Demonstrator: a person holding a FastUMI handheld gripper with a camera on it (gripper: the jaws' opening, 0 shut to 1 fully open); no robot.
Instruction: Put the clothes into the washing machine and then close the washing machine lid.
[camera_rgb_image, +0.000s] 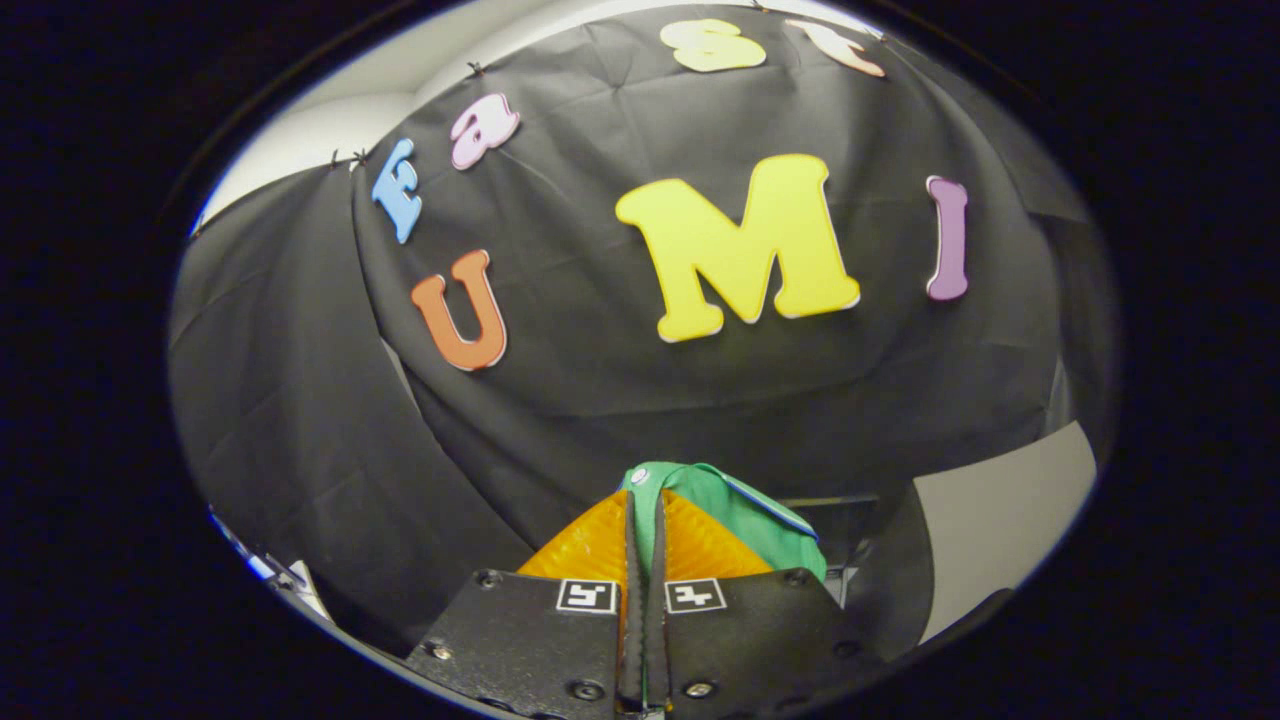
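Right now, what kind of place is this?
Looks like a staged recording booth, not a real laundry room: black cloth wall draped as a backdrop, a pale panel at one side. The gripper is shut on a green garment, held up before the cloth.

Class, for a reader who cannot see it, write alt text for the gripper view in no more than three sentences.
The tongs are shut on a green garment, which is pinched between the two fingers and bunches up just beyond them. Behind hangs the booth's black cloth wall, with a pale surface off to the right of the garment.
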